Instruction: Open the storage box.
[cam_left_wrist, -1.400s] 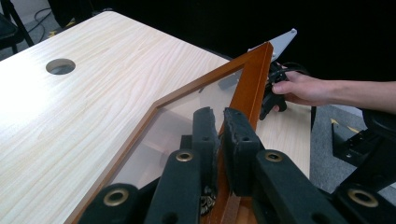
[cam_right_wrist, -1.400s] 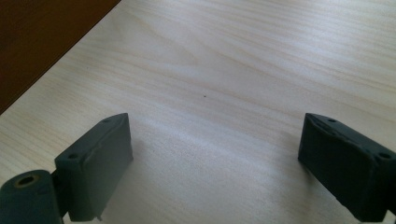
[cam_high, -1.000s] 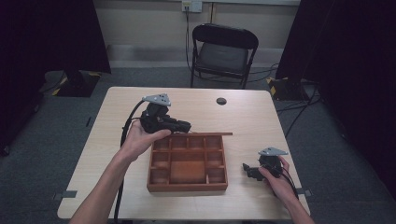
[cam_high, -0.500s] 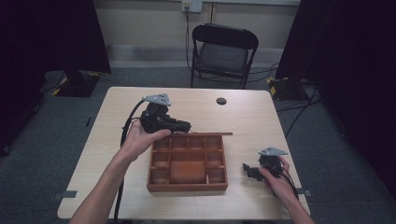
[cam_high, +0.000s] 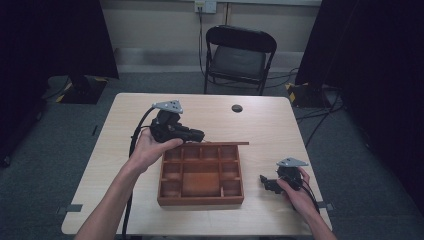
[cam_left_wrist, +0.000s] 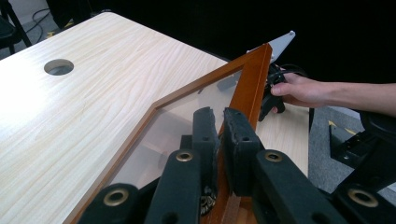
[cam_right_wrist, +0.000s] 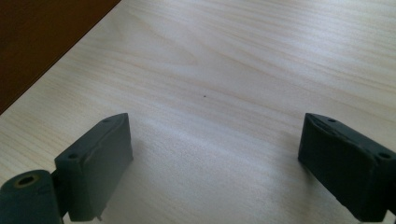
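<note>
Wooden box (cam_high: 201, 175) with small compartments sits at the centre of the high view, on the near half of the pale table (cam_high: 100, 165). At centre left of that frame, the left gripper (cam_high: 200, 135) reaches in over the box's far left corner, its jaws pinched on the lid (cam_high: 220, 144), a wood-framed clear pane that stands raised along the box's far edge. In the left gripper view the two black pads (cam_left_wrist: 205, 135) squeeze the frame's brown rail low in the middle of the picture, the lid (cam_left_wrist: 254, 79) slanting up to the upper right. Farther right in the high view, at lower right, the right gripper (cam_high: 263, 181) rests on the table just beside the box, apart from it. In the right gripper view its jaws stand wide apart with bare tabletop (cam_right_wrist: 224, 93) between them, and the box's dark side (cam_right_wrist: 42, 42) fills the upper left corner.
</note>
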